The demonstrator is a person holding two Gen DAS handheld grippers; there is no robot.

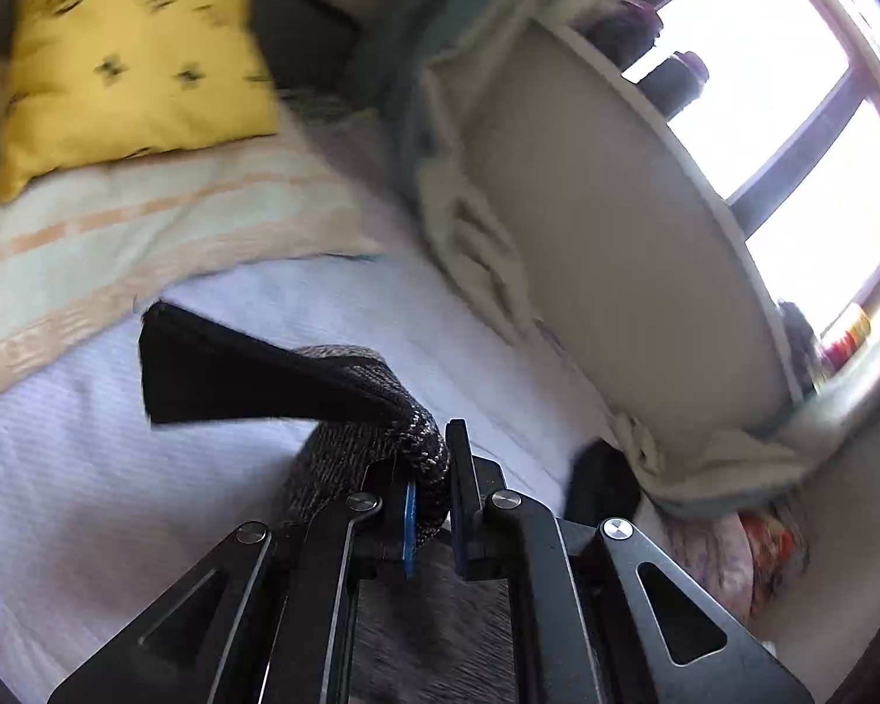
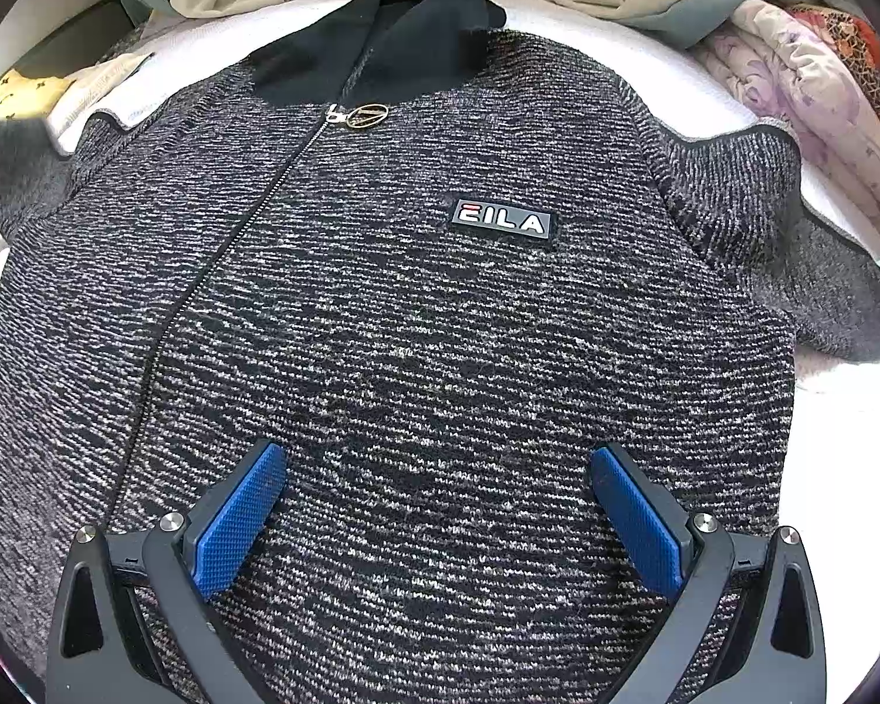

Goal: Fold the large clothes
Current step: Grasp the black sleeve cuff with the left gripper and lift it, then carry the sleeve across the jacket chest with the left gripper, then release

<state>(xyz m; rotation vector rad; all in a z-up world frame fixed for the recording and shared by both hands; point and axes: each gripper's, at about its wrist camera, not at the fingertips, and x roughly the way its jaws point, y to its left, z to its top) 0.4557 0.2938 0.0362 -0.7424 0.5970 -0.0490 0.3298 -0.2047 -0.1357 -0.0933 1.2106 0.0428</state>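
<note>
While the left gripper (image 1: 431, 490) pinches the knit jacket's sleeve cuff (image 1: 252, 378), the right gripper (image 2: 434, 519) hovers spread. Carrying the sleeve flat across the chest should prevent bunching.

free: white bedsheet (image 1: 117, 469) | blocked: yellow cushion (image 1: 129, 58) (far end)

My left gripper (image 1: 431, 504) and right gripper (image 2: 437, 519) look alike — black angular linkage arms, round silver screws, triangular cut-outs — with textured blue pads (image 2: 234, 522).

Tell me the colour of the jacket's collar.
Solid black collar on the marled grey-and-black knit zip jacket; the right wrist view shows it best.
</note>
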